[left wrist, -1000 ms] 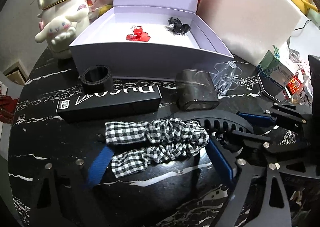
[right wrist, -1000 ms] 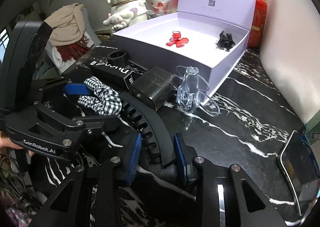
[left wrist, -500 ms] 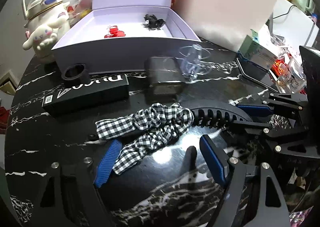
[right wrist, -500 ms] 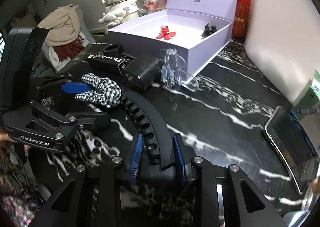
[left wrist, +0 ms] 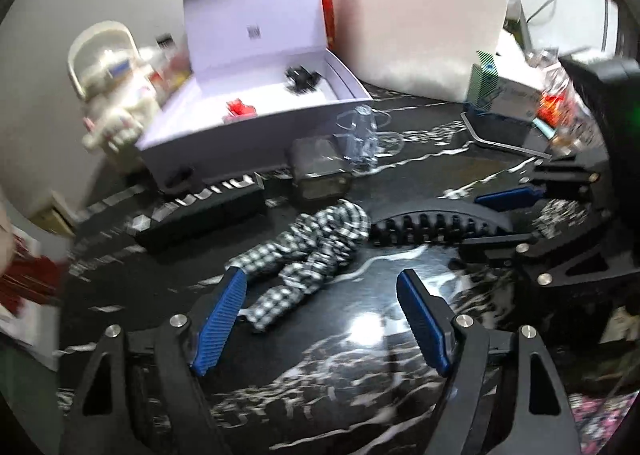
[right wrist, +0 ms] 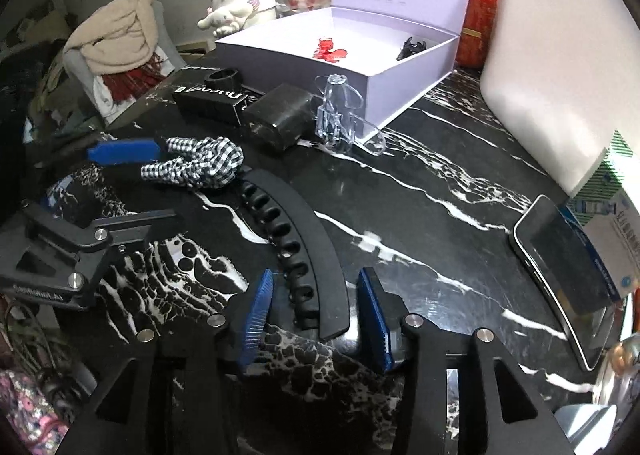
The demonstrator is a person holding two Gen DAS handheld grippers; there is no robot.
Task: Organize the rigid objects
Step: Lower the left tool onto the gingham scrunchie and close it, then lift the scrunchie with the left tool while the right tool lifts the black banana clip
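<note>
On the black marble tabletop (right wrist: 440,191), your right gripper (right wrist: 316,313) has its blue-padded fingers (right wrist: 256,311) set narrow around one end of a curved black hair clip (right wrist: 296,239); the pads sit just beside the clip's edges, but the view does not settle whether they press on it. The clip arcs away from you along the tabletop, its toothed side facing left, and its far end touches a black-and-white checked scrunchie (right wrist: 200,167). Your left gripper (left wrist: 320,319) hovers with its fingers (left wrist: 220,315) spread wide and nothing between them; the left pad lies just beside the scrunchie's (left wrist: 304,251) trailing tail, and this view is smeared by motion blur. Beyond the scrunchie stand a dark rectangular case (right wrist: 280,115), a long black carton (right wrist: 212,103) with a black ring (right wrist: 222,77) beside it, and a clear plastic hair clip (right wrist: 340,115) right against the front wall of an open lilac gift box (right wrist: 400,83). Inside the box lie a red hair accessory (right wrist: 330,49) and a small black one (right wrist: 412,47), well apart. A smartphone (right wrist: 568,275) rests near the right edge of the tabletop.
</note>
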